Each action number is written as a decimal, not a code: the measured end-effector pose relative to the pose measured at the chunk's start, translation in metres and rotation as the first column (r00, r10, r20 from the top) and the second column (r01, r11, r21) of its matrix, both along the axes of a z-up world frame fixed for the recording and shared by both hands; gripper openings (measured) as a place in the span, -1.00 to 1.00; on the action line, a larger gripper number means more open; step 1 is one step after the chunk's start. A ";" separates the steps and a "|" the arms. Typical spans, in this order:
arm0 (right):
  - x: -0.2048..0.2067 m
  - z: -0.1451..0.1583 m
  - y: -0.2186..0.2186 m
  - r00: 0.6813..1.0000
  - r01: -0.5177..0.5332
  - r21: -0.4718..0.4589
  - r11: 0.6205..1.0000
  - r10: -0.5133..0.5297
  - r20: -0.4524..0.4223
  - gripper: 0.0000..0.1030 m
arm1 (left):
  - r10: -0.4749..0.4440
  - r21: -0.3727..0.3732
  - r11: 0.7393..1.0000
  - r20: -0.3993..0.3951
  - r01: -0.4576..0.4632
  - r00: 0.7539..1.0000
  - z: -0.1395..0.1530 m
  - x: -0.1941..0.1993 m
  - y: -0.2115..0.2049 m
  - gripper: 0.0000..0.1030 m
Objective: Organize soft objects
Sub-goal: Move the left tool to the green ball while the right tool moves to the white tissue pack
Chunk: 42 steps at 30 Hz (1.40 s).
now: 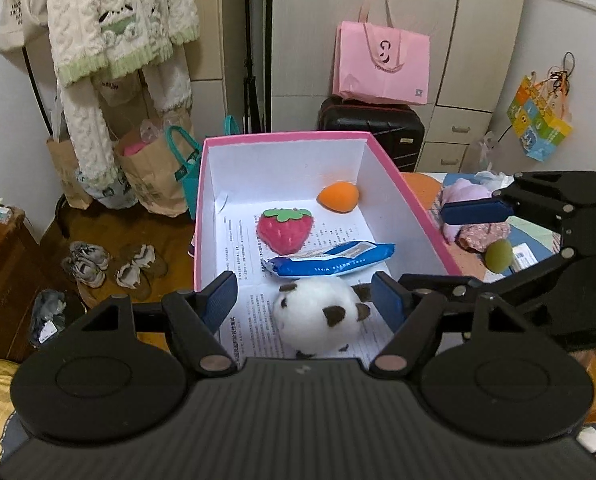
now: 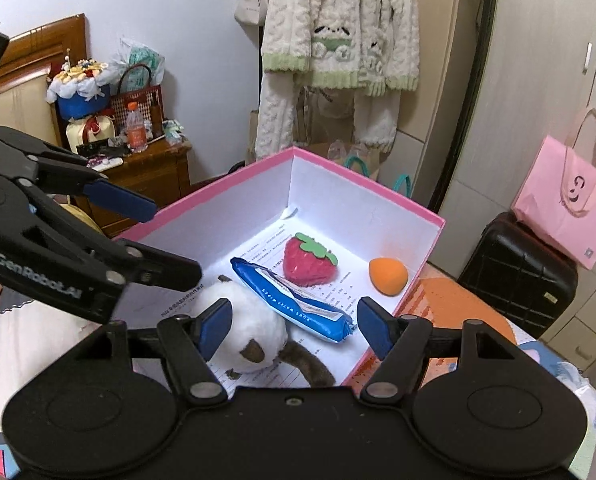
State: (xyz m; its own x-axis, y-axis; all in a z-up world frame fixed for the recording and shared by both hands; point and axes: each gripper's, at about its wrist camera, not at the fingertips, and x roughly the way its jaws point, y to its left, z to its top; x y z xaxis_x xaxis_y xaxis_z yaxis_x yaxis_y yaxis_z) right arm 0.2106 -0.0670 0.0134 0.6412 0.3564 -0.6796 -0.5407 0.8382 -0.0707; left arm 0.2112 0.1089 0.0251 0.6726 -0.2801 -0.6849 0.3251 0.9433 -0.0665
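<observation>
Plush toy (image 1: 318,316) in pink box (image 1: 402,188), bedroom.

A cream knitted cardigan (image 1: 117,20) with green trim hung at the upper left, above brown paper bags (image 1: 153,172) on the wooden floor. Worn sneakers (image 1: 85,264) lay near them. A pink tote bag (image 1: 382,64) rested on a black suitcase (image 1: 372,128) (both against pale wardrobe doors (image 1: 470,40)). A wooden nightstand (image 2: 153,176) carried an orange-labelled bottle (image 2: 135,128) and a wrapped bouquet (image 2: 79,92).
</observation>
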 end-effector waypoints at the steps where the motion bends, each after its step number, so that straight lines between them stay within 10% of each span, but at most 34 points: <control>1: -0.003 0.002 -0.001 1.000 0.000 0.002 1.000 0.000 0.003 0.43 | -0.005 -0.002 1.000 0.005 0.005 1.000 0.003 -0.004 0.001 0.42; 23: -0.101 0.062 -0.113 0.996 0.074 0.166 0.983 -0.081 0.032 0.44 | -0.225 -0.104 0.968 0.038 0.228 0.974 0.024 -0.094 -0.044 0.46; 42: -0.136 -0.002 -0.200 0.966 0.253 0.100 0.962 -0.257 0.024 0.44 | -0.414 -0.062 0.909 0.000 0.413 0.910 -0.013 -0.091 -0.147 0.45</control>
State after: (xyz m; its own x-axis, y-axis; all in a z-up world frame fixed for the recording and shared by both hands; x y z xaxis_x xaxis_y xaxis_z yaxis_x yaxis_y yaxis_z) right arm 0.0743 -0.2669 0.0118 0.7432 0.2393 -0.6248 -0.3065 0.9519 -0.0001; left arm 0.1206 -0.0386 0.0121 0.4788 -0.5717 -0.6663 0.6839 0.7187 -0.1253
